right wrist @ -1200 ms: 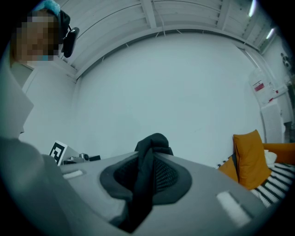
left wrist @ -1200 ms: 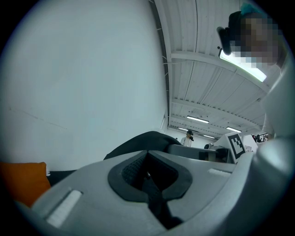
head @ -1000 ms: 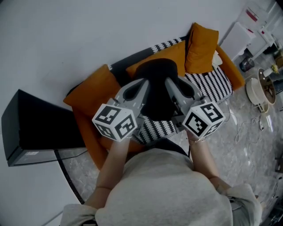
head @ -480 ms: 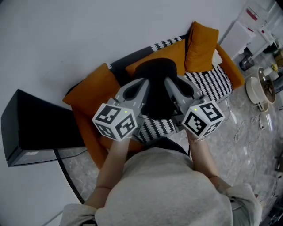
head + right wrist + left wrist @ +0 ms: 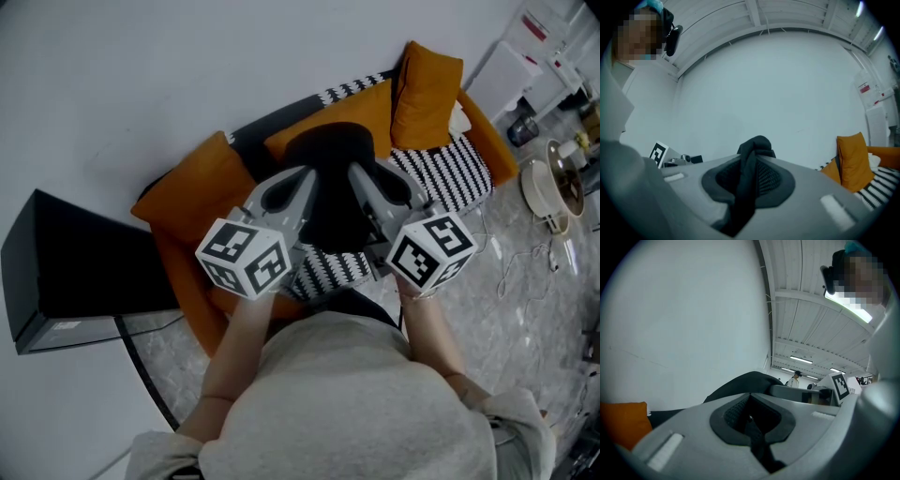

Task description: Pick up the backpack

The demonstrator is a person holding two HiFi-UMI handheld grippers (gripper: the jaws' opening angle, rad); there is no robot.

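The left claw [image 5: 298, 187] and the right claw [image 5: 367, 187] are each clamping shut on a fold of black fabric of the black backpack [image 5: 333, 202]. The backpack is hanging between them, over the orange sofa [image 5: 183, 202] and its black-and-white striped cover [image 5: 450, 173].

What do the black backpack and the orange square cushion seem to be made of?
Black backpack: probably matte woven fabric; its strap bunches and folds limply. Orange square cushion: likely soft matte cloth over padding; plump, with no shine.
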